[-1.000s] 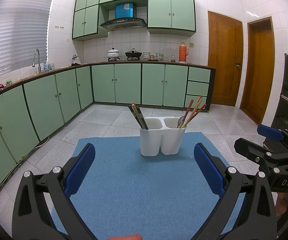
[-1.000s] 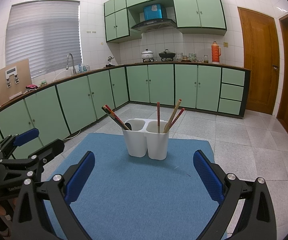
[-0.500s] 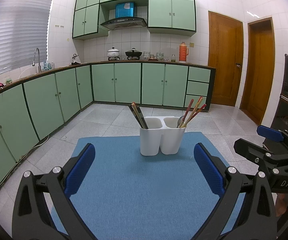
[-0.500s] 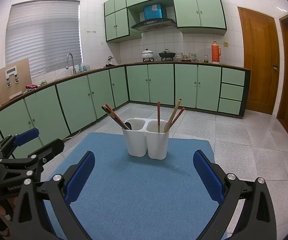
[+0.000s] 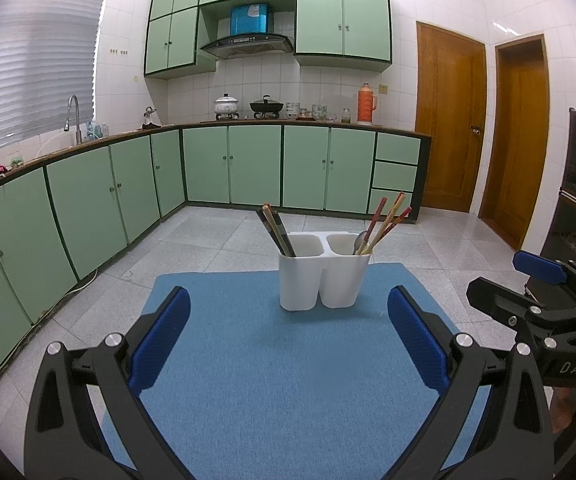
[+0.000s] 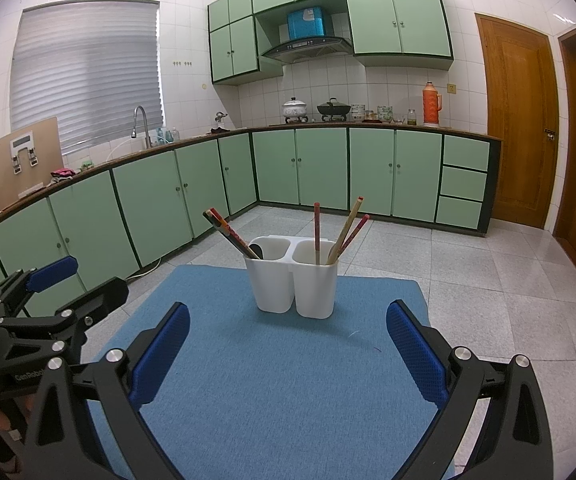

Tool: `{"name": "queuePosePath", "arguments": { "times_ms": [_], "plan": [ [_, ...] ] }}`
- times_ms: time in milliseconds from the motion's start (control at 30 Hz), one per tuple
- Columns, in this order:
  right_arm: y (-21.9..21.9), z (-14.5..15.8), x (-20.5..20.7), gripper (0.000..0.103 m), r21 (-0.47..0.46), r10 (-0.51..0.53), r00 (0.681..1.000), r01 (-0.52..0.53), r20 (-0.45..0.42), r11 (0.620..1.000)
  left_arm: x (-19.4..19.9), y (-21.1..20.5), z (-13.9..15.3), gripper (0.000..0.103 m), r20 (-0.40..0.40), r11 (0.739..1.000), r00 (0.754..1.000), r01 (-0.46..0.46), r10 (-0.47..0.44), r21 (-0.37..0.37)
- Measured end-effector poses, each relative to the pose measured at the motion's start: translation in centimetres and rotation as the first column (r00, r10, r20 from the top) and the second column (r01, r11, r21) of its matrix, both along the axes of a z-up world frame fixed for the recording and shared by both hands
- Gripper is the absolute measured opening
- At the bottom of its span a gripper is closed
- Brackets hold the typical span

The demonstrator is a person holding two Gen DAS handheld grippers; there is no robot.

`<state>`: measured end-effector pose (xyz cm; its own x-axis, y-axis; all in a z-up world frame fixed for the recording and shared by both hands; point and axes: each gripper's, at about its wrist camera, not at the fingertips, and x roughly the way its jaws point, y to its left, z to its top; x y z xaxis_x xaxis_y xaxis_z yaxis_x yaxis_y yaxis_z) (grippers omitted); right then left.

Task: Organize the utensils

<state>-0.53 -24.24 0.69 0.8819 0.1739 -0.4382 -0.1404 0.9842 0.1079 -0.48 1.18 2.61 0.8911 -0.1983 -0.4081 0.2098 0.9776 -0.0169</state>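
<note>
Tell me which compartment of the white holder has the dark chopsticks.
The left compartment of the white holder: its dark chopsticks lean left, while the right compartment's reddish chopsticks lean right.

The lower ends of the red and tan chopsticks (image 6: 343, 234) are hidden inside the white plastic two-cup holder (image 6: 293, 286), ahead of both tongs. The blue cloth mat (image 5: 272, 380) is cut off by the bottom edge.

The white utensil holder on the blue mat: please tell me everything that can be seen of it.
The white utensil holder looks like smooth plastic: two rounded cups joined side by side, open on top. It stands upright on the blue mat, toward its far end. The left cup holds dark chopsticks leaning left and a dark spoon-like tip; the right cup holds reddish and tan chopsticks, plus a metal spoon seen from the left wrist view. Neither gripper touches it.
</note>
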Motion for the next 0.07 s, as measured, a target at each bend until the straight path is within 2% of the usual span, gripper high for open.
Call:
{"name": "queuePosePath", "arguments": {
  "times_ms": [67],
  "plan": [
    [0.01,-0.01,0.0,0.097,0.0,0.001,1.0,-0.001,0.0,1.0,-0.01,-0.03,0.01,0.096,0.0,1.0,1.0,-0.001,0.001,0.0]
  ]
}}
